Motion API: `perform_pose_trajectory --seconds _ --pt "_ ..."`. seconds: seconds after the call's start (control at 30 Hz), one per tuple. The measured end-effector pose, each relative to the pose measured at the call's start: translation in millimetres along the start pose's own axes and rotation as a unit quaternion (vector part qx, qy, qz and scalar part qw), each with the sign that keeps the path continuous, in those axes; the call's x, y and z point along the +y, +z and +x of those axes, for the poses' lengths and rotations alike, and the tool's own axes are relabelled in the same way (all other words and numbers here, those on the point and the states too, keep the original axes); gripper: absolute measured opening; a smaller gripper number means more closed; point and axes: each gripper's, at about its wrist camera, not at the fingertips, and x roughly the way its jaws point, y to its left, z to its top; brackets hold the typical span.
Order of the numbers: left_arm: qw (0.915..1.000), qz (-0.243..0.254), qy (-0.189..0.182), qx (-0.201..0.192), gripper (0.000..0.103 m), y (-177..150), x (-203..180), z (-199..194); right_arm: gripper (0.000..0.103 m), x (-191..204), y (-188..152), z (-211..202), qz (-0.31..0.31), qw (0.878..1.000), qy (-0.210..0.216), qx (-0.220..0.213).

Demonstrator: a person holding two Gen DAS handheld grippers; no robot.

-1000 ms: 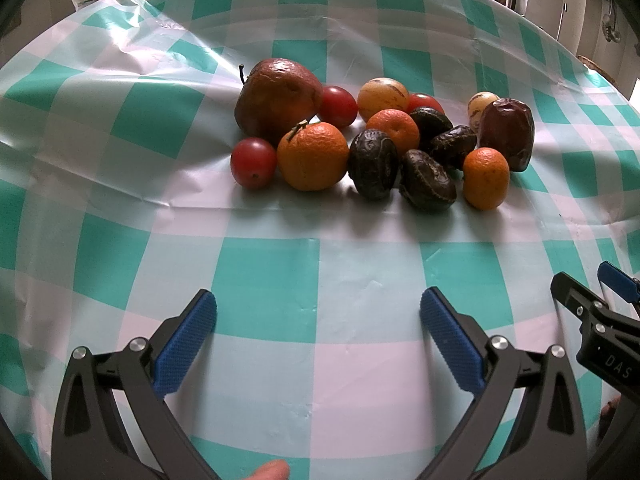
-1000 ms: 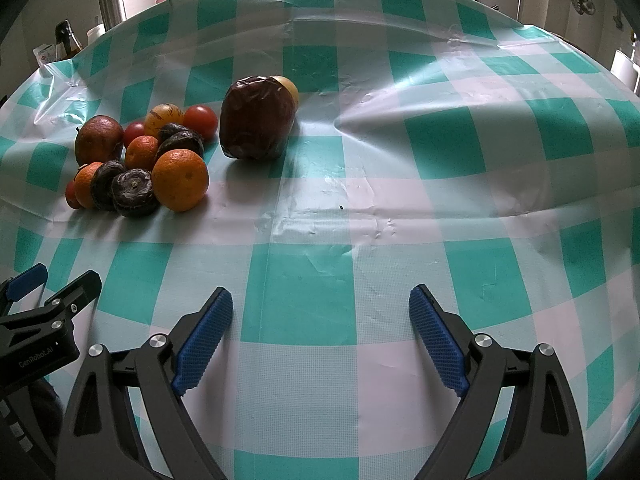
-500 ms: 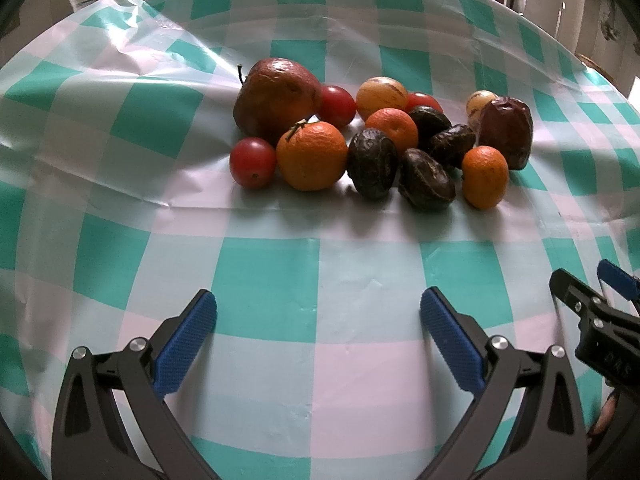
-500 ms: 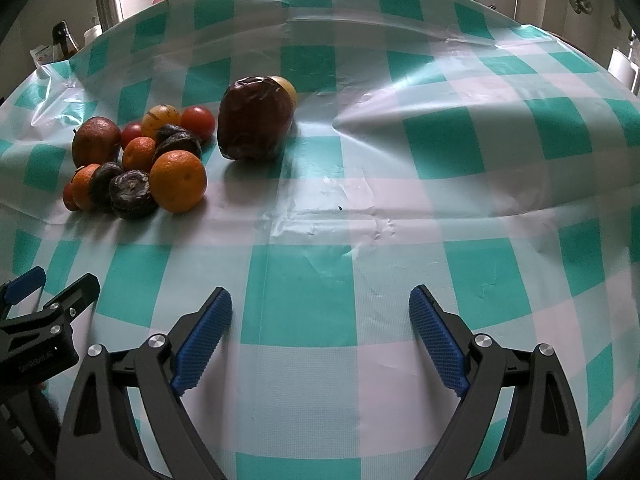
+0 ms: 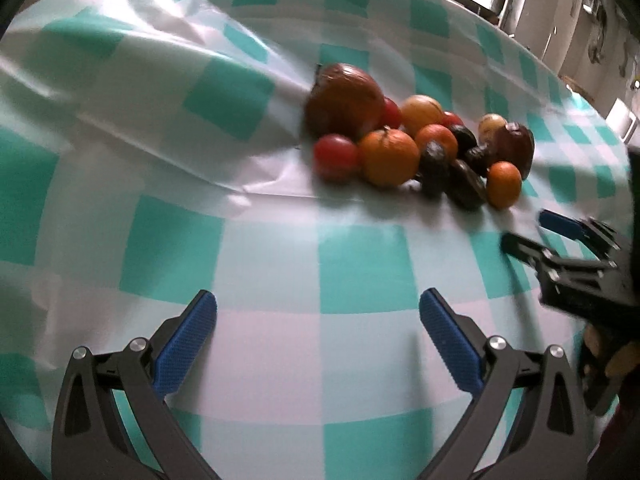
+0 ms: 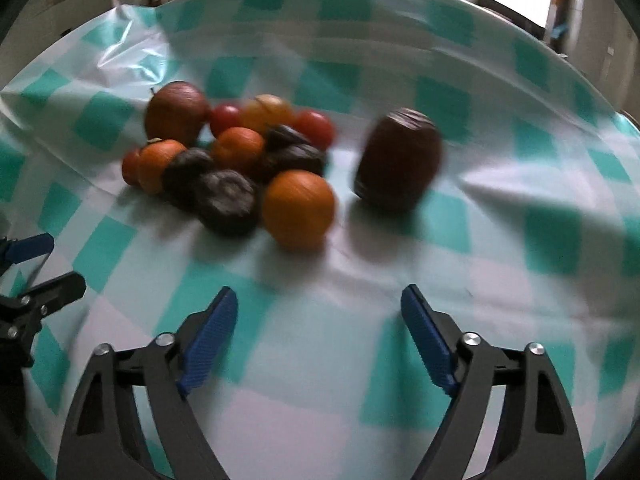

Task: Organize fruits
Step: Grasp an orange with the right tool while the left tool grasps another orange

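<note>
Fruit [image 6: 236, 160] sits mixed at 11 o'clock, unsorted; right gripper [image 6: 318, 312], jaws just narrowing, and left gripper [image 5: 318, 314] gape empty.

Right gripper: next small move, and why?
Probably ease forward toward the orange, the nearest fruit in the pile. The right gripper is open with nothing between its pads and its jaws have just been closing; only tablecloth lies under it, short of the fruit.
</note>
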Motion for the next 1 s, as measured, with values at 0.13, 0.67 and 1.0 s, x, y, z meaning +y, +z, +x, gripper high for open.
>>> perform_pose_trajectory --seconds 0.13,0.67,1.0 --pt "1.0000 0.006 0.006 0.000 0.101 5 5 3 0.057 -4 17 12 -0.008 1.000 0.016 0.000" --pt "0.9959 0.091 -0.006 -0.002 0.076 44 -35 36 0.039 -26 -23 -28 0.060 0.996 0.056 -0.025" --pt "0.9685 0.245 0.029 -0.036 0.074 77 -71 36 0.039 -24 -26 -28 0.078 0.994 0.070 -0.023"
